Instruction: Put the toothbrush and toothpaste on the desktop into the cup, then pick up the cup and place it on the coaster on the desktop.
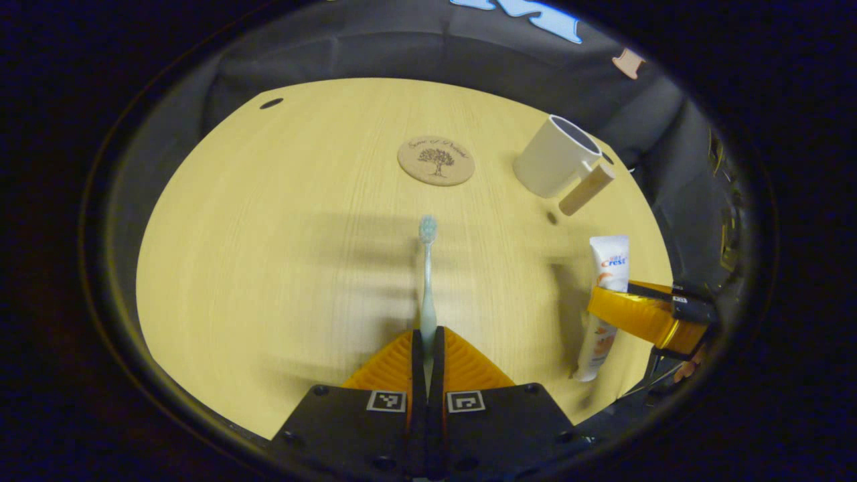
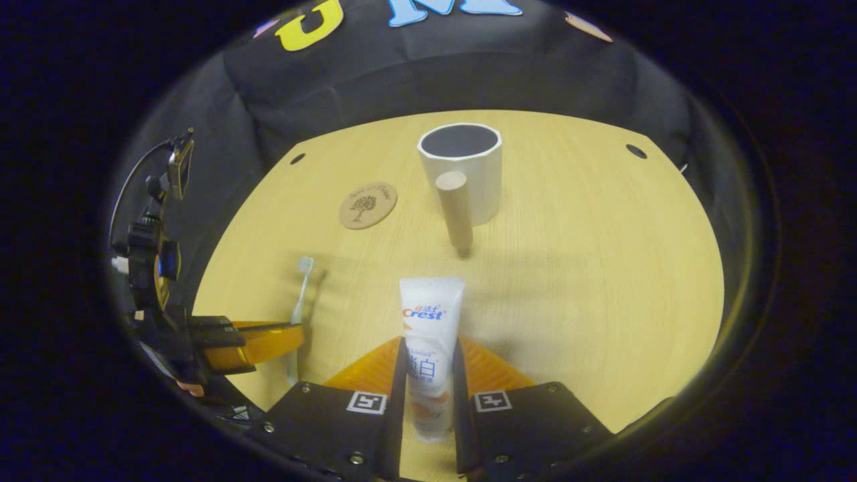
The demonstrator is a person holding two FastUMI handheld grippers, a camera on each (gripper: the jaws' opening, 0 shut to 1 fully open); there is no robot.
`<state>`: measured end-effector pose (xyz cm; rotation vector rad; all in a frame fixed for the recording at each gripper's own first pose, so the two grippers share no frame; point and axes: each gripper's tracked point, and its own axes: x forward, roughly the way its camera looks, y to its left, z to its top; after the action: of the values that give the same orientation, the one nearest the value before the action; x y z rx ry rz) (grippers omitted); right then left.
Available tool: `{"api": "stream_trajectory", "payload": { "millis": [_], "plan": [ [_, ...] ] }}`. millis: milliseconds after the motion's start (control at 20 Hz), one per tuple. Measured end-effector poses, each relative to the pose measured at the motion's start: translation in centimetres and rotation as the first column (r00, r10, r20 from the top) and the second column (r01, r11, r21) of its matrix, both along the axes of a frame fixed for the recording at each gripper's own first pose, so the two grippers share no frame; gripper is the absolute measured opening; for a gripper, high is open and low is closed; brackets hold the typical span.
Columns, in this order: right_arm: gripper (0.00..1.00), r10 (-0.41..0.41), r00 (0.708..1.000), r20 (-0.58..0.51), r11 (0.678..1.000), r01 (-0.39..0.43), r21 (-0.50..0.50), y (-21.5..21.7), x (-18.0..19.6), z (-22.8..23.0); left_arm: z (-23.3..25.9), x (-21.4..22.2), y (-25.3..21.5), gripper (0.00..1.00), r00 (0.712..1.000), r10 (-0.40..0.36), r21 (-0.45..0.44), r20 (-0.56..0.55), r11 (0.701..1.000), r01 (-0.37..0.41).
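My left gripper (image 1: 428, 338) is shut on the handle of a pale toothbrush (image 1: 427, 268), whose bristle head points ahead over the wooden table (image 1: 268, 234). My right gripper (image 2: 428, 355) is shut on a white toothpaste tube (image 2: 430, 314), flat end forward. In the left gripper view the tube (image 1: 606, 268) and right gripper (image 1: 636, 314) sit at the right. A white cup (image 2: 462, 167) with a wooden handle (image 2: 455, 211) stands ahead of the tube; it also appears at the far right (image 1: 556, 164). The round wooden coaster (image 1: 436, 161) lies beyond the brush, left of the cup (image 2: 367, 205).
The black cloth wall rises behind the table's far edge. Small dark holes (image 2: 636, 151) sit near the table's back corners. In the right gripper view the left gripper (image 2: 261, 345) and its rig stand at the left with the toothbrush (image 2: 300, 294).
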<state>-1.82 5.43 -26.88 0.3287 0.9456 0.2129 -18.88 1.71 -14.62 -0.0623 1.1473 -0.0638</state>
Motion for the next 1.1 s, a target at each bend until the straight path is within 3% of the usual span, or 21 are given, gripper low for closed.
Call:
{"api": "stream_trajectory", "payload": {
  "millis": [400, 750, 1100],
  "plan": [
    [0.33, -0.084, 0.99, 0.11, 0.996, 0.083, 0.02, 0.3, -1.6, 4.1, 2.6, 0.4, -0.9, 0.08, 0.992, -0.03, -0.058, 0.12, 0.998, 0.038],
    [0.33, -0.08, 0.983, 0.164, 0.997, 0.079, 0.014, 0.5, -1.6, 6.5, 5.2, 1.3, -1.2, 0.08, 0.978, -0.039, -0.065, 0.207, 0.996, 0.053],
    [0.32, -0.139, 0.939, 0.314, 0.99, 0.121, 0.078, -1.1, 1.5, 13.3, 9.3, 4.0, -2.0, 0.08, 0.945, -0.02, -0.087, 0.326, 0.995, 0.051]
  ]
}}
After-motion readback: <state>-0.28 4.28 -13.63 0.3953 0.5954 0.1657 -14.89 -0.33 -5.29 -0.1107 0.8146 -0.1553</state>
